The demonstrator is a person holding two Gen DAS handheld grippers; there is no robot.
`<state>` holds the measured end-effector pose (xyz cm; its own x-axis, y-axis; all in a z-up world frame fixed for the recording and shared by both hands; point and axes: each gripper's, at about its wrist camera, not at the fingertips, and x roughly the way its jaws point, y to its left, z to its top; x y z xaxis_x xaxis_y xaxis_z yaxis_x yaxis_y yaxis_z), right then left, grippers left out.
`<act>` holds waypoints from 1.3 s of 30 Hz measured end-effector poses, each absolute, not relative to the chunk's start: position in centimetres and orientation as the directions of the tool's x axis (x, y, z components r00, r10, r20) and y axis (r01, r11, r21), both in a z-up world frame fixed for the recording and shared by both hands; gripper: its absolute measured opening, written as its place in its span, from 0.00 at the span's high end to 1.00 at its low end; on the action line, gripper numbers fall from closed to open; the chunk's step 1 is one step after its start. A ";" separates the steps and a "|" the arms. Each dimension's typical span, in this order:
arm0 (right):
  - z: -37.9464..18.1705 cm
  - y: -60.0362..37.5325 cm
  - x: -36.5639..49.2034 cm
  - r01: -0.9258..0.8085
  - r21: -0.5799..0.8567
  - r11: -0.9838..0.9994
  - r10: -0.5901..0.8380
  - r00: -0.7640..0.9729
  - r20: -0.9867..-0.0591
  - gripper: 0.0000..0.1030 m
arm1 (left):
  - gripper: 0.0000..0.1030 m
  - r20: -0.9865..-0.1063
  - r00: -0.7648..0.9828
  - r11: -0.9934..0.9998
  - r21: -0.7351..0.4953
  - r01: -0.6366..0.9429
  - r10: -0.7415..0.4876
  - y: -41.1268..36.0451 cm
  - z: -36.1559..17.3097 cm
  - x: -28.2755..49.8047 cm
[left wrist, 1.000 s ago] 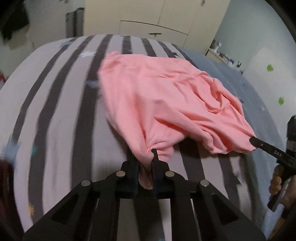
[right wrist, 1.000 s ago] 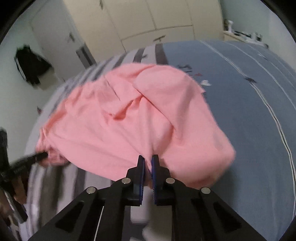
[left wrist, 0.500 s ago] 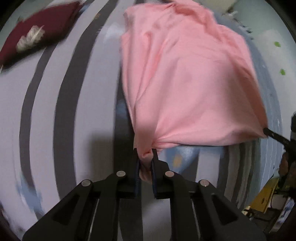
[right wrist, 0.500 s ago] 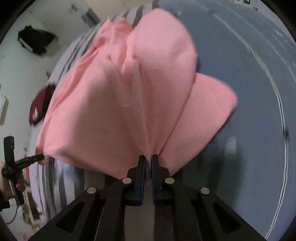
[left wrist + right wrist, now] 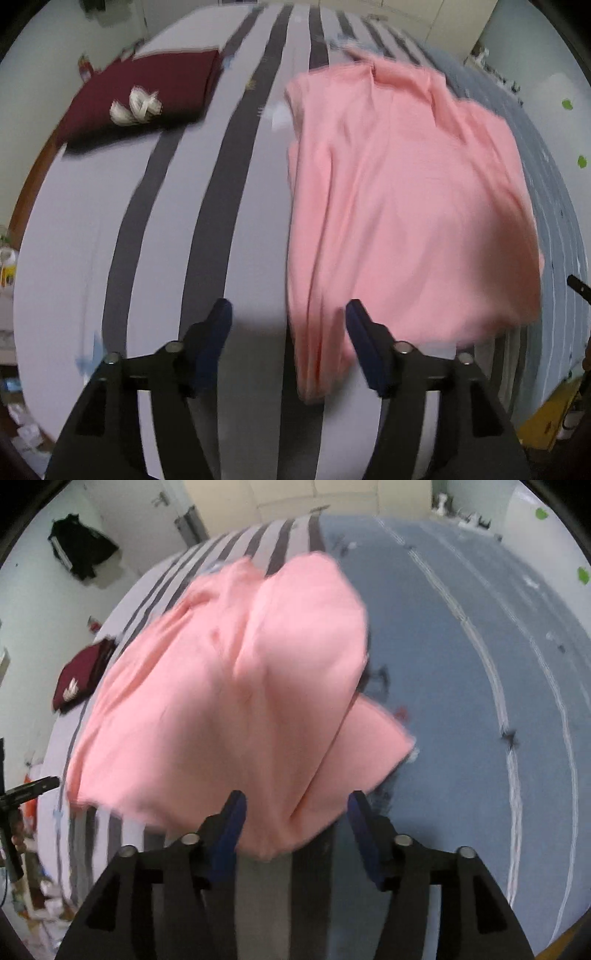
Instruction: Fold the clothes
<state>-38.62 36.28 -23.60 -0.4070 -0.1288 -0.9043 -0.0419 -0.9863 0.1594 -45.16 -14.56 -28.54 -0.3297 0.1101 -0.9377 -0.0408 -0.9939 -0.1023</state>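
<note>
A pink garment (image 5: 399,206) lies spread and rumpled on the striped bed cover, blurred by motion. Its near corner reaches down between the fingers of my left gripper (image 5: 288,314), which stands open and holds nothing. In the right wrist view the same pink garment (image 5: 236,701) billows over the bed, its near edge hanging between the spread fingers of my right gripper (image 5: 295,805), also open. The other gripper's tip (image 5: 37,786) shows at the far left there.
A folded dark red garment (image 5: 144,96) with a white logo lies at the bed's far left. The bed cover (image 5: 192,206) is grey-striped on one side and blue (image 5: 480,664) on the other. Cupboards stand behind; clutter lies on the floor.
Both grippers were shut on corners of the pink garment and lifted it; now both have opened and let go, and the garment is dropping onto the bed.
</note>
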 end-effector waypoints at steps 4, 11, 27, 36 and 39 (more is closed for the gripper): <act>-26.2 38.4 -44.5 -0.113 0.131 -0.985 -0.070 -0.432 -0.899 0.44 | 0.32 -0.926 -0.372 -0.998 -0.052 -0.036 0.061 -14.2 -31.5 -50.1; -30.6 41.9 -52.6 -0.248 0.265 -0.932 -0.128 -0.459 -0.879 0.44 | 0.32 -0.933 -0.356 -0.995 -0.077 0.058 0.052 -13.3 -35.4 -62.9; -31.3 40.2 -57.4 -0.210 0.265 -0.941 -0.150 -0.444 -0.883 0.97 | 0.98 -0.907 -0.414 -0.997 -0.061 -0.056 0.079 -15.6 -31.7 -59.6; -29.8 41.2 -51.4 -0.222 0.251 -0.942 -0.145 -0.407 -0.902 0.97 | 0.98 -0.971 -0.237 -0.994 -0.062 0.093 0.039 -22.7 -32.3 -46.3; -29.8 41.5 -49.9 -0.226 0.238 -0.945 -0.138 -0.386 -0.912 0.97 | 0.98 -0.980 -0.188 -0.991 -0.083 0.104 0.063 -22.6 -33.2 -43.4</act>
<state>-49.92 41.46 -29.83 -0.3862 -0.1377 -0.9121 -0.2257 -0.9446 0.2382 -43.43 -22.63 -33.17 -0.1877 0.0625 -0.9802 0.1040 -0.9911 -0.0831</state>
